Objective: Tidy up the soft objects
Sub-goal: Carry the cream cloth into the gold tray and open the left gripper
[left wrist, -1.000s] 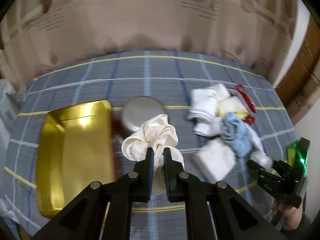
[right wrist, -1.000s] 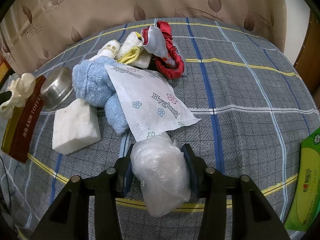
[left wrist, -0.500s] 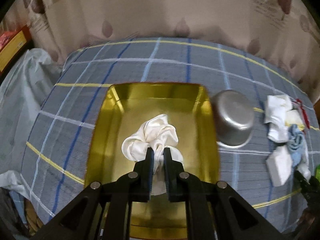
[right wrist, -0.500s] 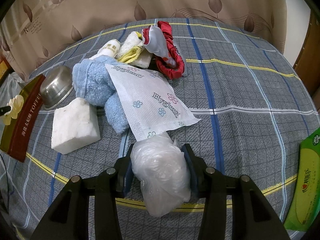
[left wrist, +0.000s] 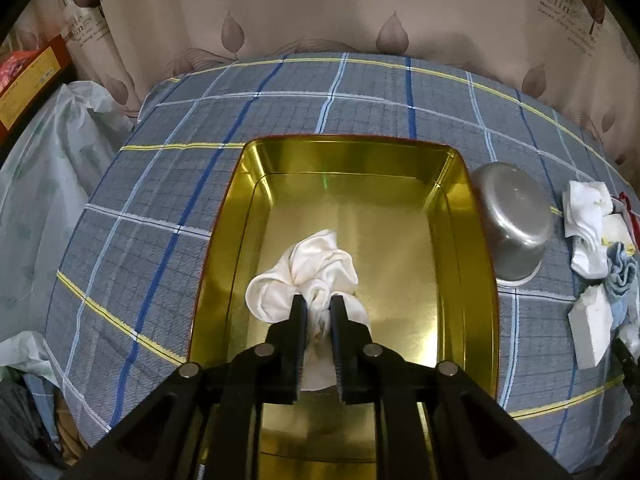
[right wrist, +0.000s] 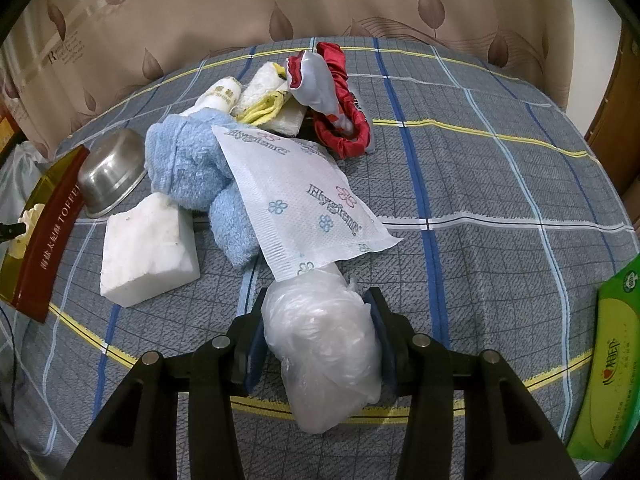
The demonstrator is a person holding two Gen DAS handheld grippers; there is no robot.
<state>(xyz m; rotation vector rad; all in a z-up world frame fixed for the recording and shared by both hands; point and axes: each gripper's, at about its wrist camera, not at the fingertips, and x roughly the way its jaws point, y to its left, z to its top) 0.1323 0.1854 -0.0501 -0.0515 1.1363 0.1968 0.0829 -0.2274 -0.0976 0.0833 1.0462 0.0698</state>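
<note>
The cream satin scrunchie (left wrist: 308, 276) is seen directly between the just-loosening jaws of the left gripper (left wrist: 319, 312), low over the gold rectangular tin (left wrist: 460, 240), barely pinched.

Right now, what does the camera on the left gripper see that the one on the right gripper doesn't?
Only the left view shows the gold inside of the tin and the left gripper, its jaws just starting to open around the white scrunchie.

Only the right view shows the right gripper clamping a clear plastic bag, the red scrunchie, the printed wipe packet and the green tissue pack.

Both show the steel bowl, white sponge block, blue towel and checked cloth.
</note>
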